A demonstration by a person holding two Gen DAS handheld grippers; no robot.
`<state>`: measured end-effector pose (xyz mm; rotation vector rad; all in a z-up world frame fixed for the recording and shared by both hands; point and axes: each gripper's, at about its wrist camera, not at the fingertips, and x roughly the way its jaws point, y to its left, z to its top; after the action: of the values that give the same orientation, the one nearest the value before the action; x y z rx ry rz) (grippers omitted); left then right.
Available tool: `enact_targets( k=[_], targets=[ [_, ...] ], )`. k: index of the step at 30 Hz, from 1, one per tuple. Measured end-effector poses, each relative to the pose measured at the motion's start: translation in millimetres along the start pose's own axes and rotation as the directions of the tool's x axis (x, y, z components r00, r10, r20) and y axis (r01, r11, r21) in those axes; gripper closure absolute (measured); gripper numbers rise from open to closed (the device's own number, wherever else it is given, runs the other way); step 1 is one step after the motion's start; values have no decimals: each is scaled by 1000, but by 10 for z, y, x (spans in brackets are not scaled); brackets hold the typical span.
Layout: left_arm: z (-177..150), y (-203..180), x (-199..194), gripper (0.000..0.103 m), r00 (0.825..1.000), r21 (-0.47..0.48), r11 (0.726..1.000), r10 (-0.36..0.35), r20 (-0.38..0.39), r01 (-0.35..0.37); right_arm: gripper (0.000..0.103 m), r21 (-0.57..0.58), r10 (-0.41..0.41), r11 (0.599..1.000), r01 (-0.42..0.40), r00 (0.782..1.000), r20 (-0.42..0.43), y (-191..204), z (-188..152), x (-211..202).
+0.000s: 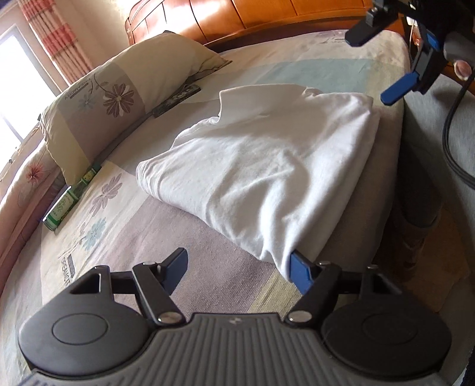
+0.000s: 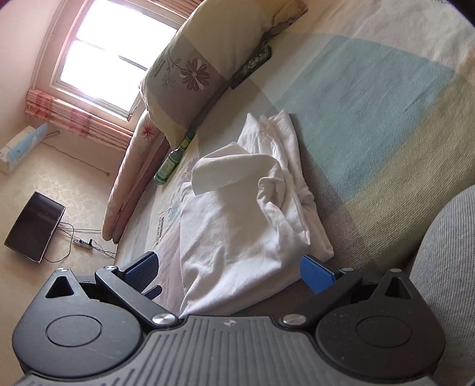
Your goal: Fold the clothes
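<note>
A white garment point(image 1: 261, 166) lies folded into a thick bundle on the patterned bedsheet point(image 1: 207, 237), close to the bed's edge. My left gripper point(image 1: 239, 267) is open at its near corner; cloth drapes over the tip of the blue right finger point(image 1: 299, 273), while the left finger rests apart on the sheet. The right gripper point(image 1: 377, 59) hovers open above the garment's far end. In the right wrist view that gripper point(image 2: 230, 270) stands wide open with the garment point(image 2: 237, 231) lying between its fingers. A loose flap point(image 2: 219, 169) sticks up from the bundle.
A flowered pillow point(image 1: 118, 98) lies along the far side, with a green bottle point(image 1: 71, 202) and a dark flat object point(image 1: 175, 101) beside it. Behind is a wooden headboard point(image 1: 237, 17). A black device point(image 2: 32, 225) and a power strip lie on the floor. A grey sleeve point(image 2: 445, 252) is at the right.
</note>
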<state>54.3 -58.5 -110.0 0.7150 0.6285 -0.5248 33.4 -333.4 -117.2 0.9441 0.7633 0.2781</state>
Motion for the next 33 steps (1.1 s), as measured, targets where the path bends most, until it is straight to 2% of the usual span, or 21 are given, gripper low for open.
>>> enact_targets(
  k=[5, 7, 10, 12, 13, 14, 15, 16, 19, 23, 26, 29, 31, 33],
  targets=[
    [-34, 36, 27, 28, 1000, -41, 999, -14, -6, 14, 0, 16, 29, 999, -29, 999, 32, -117, 52, 117],
    [-48, 50, 38, 28, 1000, -57, 998, -20, -8, 20, 3, 11, 10, 1000, -10, 999, 31, -150, 65, 181],
    [-68, 72, 54, 28, 1000, -81, 996, -29, -11, 28, 27, 16, -35, 999, 34, 999, 24, -217, 65, 270],
    [-70, 70, 60, 28, 999, -82, 996, -30, -13, 29, 49, 6, -67, 998, 67, 997, 28, -229, 44, 282],
    [-68, 64, 61, 28, 999, -77, 997, -29, -15, 28, 53, 0, -84, 996, 84, 996, 30, -233, 35, 288],
    [-65, 58, 62, 28, 999, -72, 997, -29, -16, 27, 65, -12, -103, 995, 103, 994, 29, -227, 31, 286],
    [-63, 54, 62, 28, 999, -68, 997, -29, -17, 27, 81, -12, -113, 993, 113, 993, 22, -234, 29, 286],
    [-64, 62, 57, 28, 999, -71, 997, -32, -17, 31, 84, -13, -123, 992, 123, 992, 14, -241, 26, 285],
    [-71, 131, 35, 28, 998, -117, 992, -56, -21, 53, 84, -31, -144, 989, 144, 990, 9, -236, -3, 272],
    [-79, 327, -61, 29, 992, -233, 965, -125, -12, 119, 84, -56, -167, 984, 167, 986, 8, -208, -23, 247],
    [-58, 435, -208, 30, 988, -257, 954, -157, 8, 154, 84, -98, -203, 974, 203, 979, 10, -154, -19, 208],
    [6, 560, -373, 29, 984, -272, 946, -165, 61, 175, 80, -161, -257, 952, 260, 965, 39, -37, -26, 82],
    [76, 646, -411, 26, 982, -299, 936, -163, 100, 186, 74, -202, -255, 943, 265, 964, 75, 53, 3, -27],
    [164, 705, -367, 25, 981, -320, 929, -153, 118, 184, 73, -248, -209, 941, 229, 972, 103, 161, 87, -89]
  ],
)
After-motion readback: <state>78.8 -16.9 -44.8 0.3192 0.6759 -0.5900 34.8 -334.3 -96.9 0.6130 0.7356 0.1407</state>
